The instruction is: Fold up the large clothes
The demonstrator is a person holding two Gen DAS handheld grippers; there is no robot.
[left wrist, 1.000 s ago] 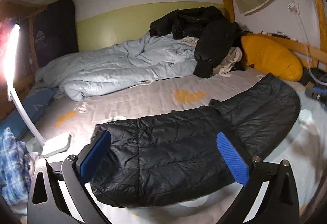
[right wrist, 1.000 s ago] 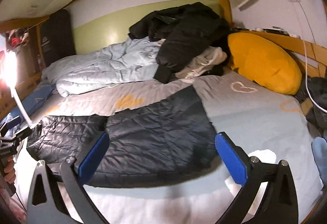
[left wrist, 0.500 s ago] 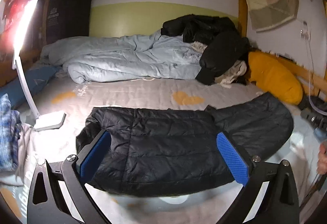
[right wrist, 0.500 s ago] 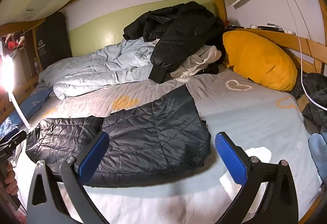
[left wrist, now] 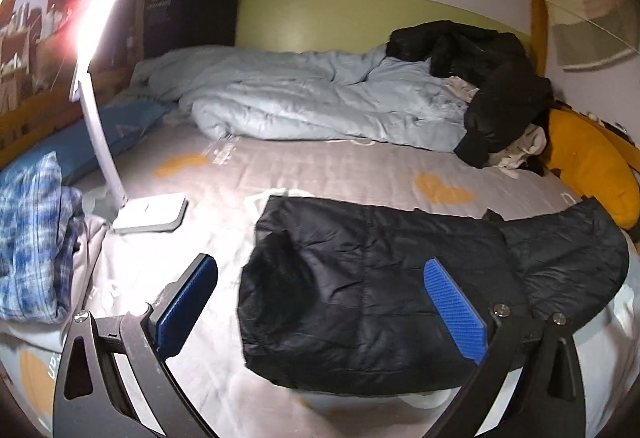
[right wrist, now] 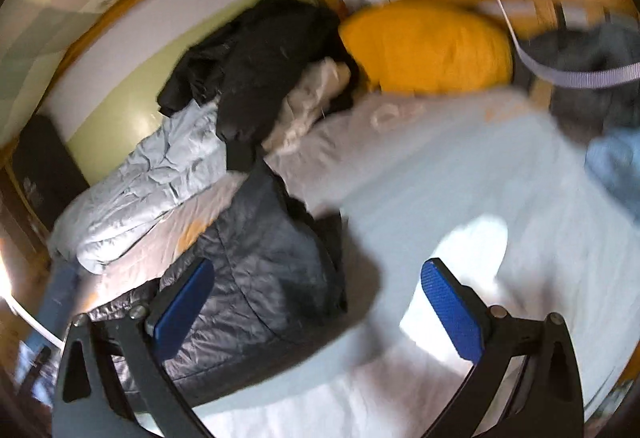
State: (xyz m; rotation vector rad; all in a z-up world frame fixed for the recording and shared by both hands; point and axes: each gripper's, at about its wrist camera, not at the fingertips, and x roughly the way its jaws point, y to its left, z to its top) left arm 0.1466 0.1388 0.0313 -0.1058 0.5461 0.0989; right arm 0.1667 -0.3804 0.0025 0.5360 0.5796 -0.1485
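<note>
two grippers are showing, the left gripper (left wrist: pixel 320 306) and the right gripper (right wrist: pixel 316 308), each spreading two blue pads. one black quilted jacket (left wrist: pixel 400 290) is lying near on the bed sheet (left wrist: pixel 320 166). one light blue duvet (left wrist: pixel 312 98) is lying far, one heap of dark coats (left wrist: pixel 480 62) is sitting far right, one yellow pillow (left wrist: pixel 592 166) right, one lamp (left wrist: pixel 104 86) and one plaid cloth (left wrist: pixel 36 230) left.
</note>
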